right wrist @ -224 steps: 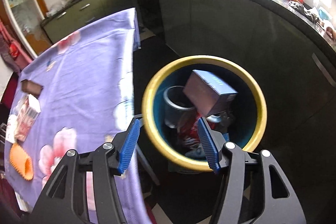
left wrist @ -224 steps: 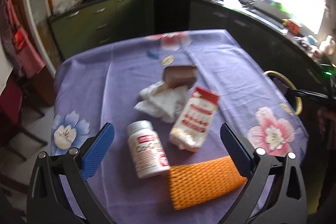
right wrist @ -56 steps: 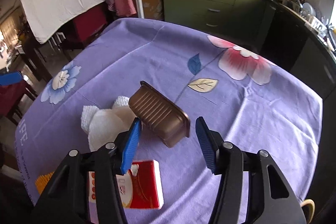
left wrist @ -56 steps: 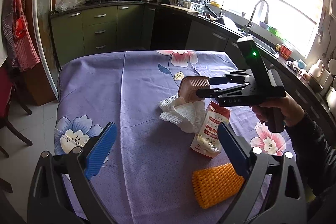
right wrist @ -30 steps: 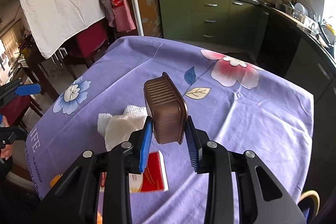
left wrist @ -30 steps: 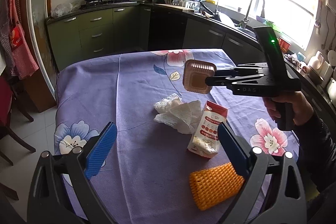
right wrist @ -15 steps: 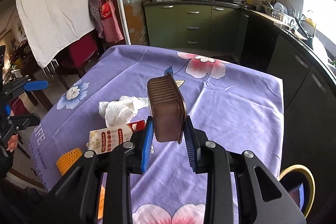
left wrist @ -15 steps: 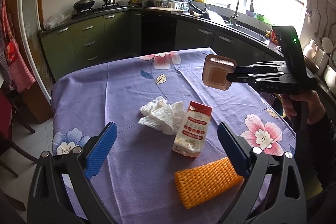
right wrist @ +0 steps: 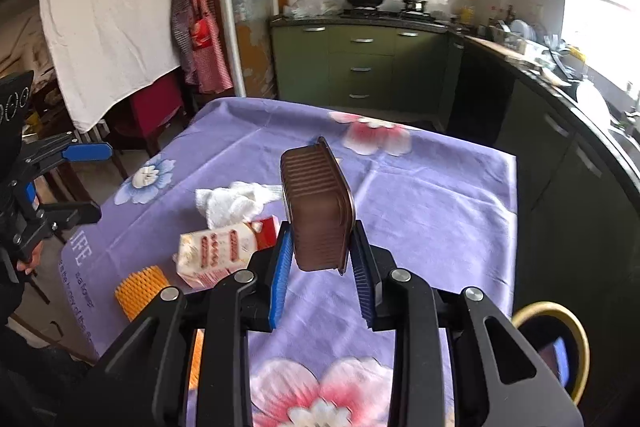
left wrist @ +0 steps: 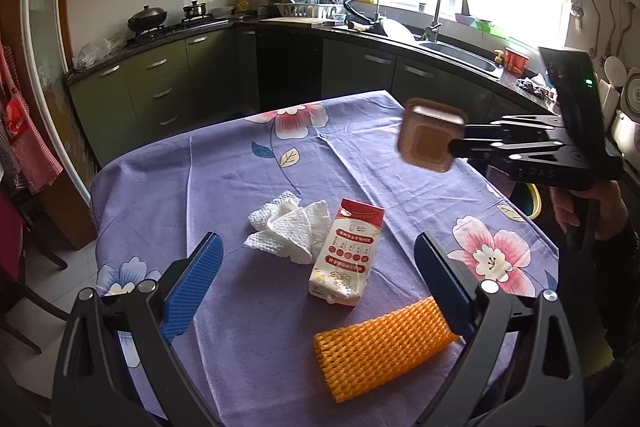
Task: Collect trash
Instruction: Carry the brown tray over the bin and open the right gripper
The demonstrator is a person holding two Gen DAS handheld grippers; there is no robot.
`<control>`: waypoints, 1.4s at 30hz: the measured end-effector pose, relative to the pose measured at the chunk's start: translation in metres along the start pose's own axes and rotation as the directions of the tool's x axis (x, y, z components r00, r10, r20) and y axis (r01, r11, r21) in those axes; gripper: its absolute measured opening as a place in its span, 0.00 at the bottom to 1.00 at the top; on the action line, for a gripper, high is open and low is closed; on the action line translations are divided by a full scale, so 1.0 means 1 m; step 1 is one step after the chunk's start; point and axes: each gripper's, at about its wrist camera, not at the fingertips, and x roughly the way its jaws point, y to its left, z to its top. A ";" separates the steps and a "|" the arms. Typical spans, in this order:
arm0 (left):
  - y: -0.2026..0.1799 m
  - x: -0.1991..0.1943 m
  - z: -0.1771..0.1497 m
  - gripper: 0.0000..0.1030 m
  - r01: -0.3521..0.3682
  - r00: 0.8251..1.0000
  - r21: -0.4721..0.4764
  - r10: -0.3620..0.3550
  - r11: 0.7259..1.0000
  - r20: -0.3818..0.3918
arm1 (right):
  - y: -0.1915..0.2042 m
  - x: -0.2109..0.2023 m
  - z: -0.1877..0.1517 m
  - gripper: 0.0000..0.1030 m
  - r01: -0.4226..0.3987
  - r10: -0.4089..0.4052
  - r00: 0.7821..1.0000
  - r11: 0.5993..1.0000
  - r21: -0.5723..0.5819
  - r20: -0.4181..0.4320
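Right gripper (right wrist: pixel 322 259) clamped the brown tray (right wrist: pixel 316 211) by its end; left gripper (left wrist: pixel 316 283) gaped empty. Thin grip: tray could twist loose before the bin (right wrist: pixel 552 311) at four o'clock.

The right gripper (right wrist: pixel 322 259) has clamped the brown tray (right wrist: pixel 316 211), lifted it off the cloth (right wrist: pixel 420 195) and carried it right; the bottle has gone.
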 end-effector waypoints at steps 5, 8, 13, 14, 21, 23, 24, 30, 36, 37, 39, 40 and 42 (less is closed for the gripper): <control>-0.010 0.008 0.001 0.89 0.033 0.999 0.018 -0.033 0.999 -0.001 | -0.038 -0.038 -0.028 0.29 0.123 -0.123 0.992 0.989 0.081 -0.009; -0.019 0.016 0.002 0.89 0.056 0.998 0.032 -0.055 0.998 -0.010 | -0.078 -0.060 -0.058 0.29 0.242 -0.235 0.970 0.955 0.173 -0.061; -0.034 0.026 0.005 0.89 0.079 0.997 0.056 -0.078 0.995 -0.023 | -0.142 -0.071 -0.106 0.29 0.379 -0.338 0.924 0.874 0.305 -0.181; -0.038 0.027 0.006 0.89 0.084 0.996 0.062 -0.083 0.994 -0.025 | -0.150 -0.070 -0.113 0.29 0.391 -0.343 0.918 0.864 0.317 -0.196; -0.056 0.032 0.009 0.89 0.096 0.995 0.114 -0.092 0.989 -0.036 | -0.197 -0.056 -0.159 0.51 0.417 -0.305 0.901 0.802 0.428 -0.307; -0.059 0.035 0.009 0.89 0.098 0.995 0.130 -0.094 0.987 -0.043 | -0.204 -0.058 -0.163 0.52 0.411 -0.298 0.907 0.787 0.461 -0.299; -0.060 0.035 0.009 0.89 0.099 0.995 0.134 -0.094 0.986 -0.044 | -0.205 -0.061 -0.165 0.52 0.405 -0.295 0.910 0.783 0.472 -0.292; -0.062 0.047 0.003 0.89 0.131 0.989 0.161 -0.119 0.978 -0.083 | -0.183 -0.071 -0.161 0.53 0.390 -0.293 0.918 0.794 0.467 -0.268; -0.059 0.066 -0.003 0.89 0.181 0.979 0.199 -0.157 0.963 -0.130 | -0.146 -0.073 -0.153 0.57 0.337 -0.255 0.938 0.829 0.446 -0.235; -0.059 0.068 -0.003 0.89 0.184 0.979 0.208 -0.159 0.961 -0.130 | -0.140 -0.073 -0.152 0.57 0.333 -0.252 0.939 0.836 0.436 -0.234; -0.058 0.072 -0.003 0.89 0.201 0.976 0.232 -0.173 0.952 -0.135 | -0.132 -0.073 -0.150 0.57 0.325 -0.245 0.941 0.845 0.425 -0.232; -0.056 0.076 -0.004 0.89 0.203 0.974 0.242 -0.171 0.949 -0.147 | -0.129 -0.073 -0.148 0.57 0.318 -0.240 0.943 0.849 0.422 -0.230; -0.053 0.081 -0.006 0.89 0.215 0.970 0.245 -0.177 0.946 -0.166 | -0.124 -0.073 -0.146 0.57 0.312 -0.235 0.945 0.855 0.415 -0.226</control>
